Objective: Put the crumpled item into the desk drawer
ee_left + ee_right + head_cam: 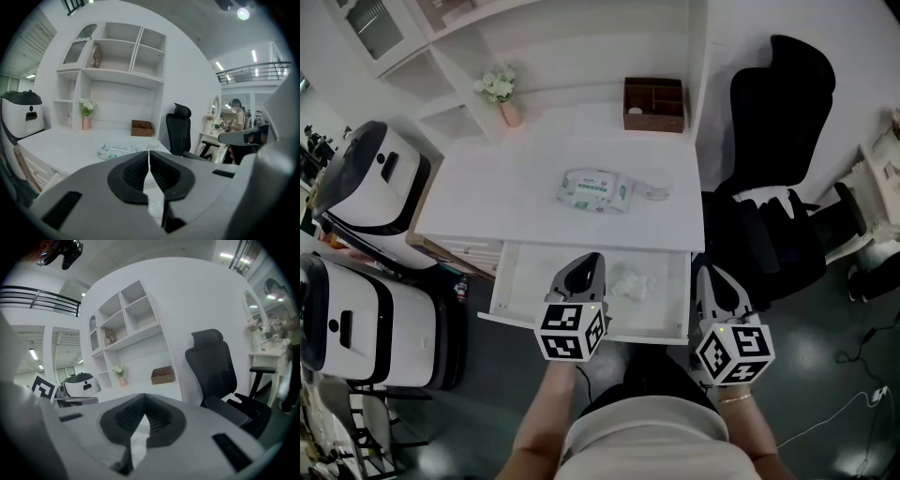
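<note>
A crumpled white item (630, 281) lies inside the open desk drawer (517, 274), towards its right half. My left gripper (589, 260) hovers over the drawer just left of the item, its jaws shut with nothing between them. In the left gripper view the left gripper (149, 152) points across the desk top, pads together. My right gripper (708, 272) sits by the drawer's right front corner, outside it. The right gripper (143, 398) is shut too and holds nothing.
On the white desk (487, 202) lie a pack of wipes (595, 190), a brown wooden organiser (653, 103) and a flower vase (502, 92). A black office chair (778, 187) stands right of the desk. Two white-and-black machines (370, 178) stand at the left.
</note>
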Demonstrator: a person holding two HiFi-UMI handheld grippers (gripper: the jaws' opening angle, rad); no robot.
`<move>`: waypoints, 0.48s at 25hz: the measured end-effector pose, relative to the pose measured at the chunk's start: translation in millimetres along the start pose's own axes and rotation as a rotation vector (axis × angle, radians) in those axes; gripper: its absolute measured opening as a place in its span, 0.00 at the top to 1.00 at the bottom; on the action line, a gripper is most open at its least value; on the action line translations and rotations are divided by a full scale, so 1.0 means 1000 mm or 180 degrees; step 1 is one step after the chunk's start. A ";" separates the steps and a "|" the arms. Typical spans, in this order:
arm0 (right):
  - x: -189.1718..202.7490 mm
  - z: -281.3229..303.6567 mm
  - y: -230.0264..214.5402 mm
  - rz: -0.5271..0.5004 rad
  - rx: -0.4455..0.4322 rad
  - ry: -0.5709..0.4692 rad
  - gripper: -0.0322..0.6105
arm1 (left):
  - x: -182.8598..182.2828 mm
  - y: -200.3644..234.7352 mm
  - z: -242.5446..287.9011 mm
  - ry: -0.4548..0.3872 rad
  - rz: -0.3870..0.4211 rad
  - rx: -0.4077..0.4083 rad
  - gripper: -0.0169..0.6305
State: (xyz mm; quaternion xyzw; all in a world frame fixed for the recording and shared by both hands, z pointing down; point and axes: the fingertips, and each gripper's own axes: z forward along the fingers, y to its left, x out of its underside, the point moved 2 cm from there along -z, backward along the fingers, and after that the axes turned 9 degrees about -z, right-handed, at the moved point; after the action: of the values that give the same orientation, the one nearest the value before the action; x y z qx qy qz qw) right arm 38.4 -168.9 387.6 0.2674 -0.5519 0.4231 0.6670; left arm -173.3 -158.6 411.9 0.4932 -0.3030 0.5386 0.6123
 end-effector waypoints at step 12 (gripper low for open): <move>-0.003 -0.005 0.007 -0.0098 -0.0056 -0.0010 0.95 | -0.018 0.005 -0.030 -0.0280 -0.0086 -0.0046 0.97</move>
State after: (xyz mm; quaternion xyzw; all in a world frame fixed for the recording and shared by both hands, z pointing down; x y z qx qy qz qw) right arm 34.5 -162.0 382.6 0.2707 -0.5524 0.4076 0.6749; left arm -187.1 -137.7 386.7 0.5160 -0.3268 0.5059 0.6092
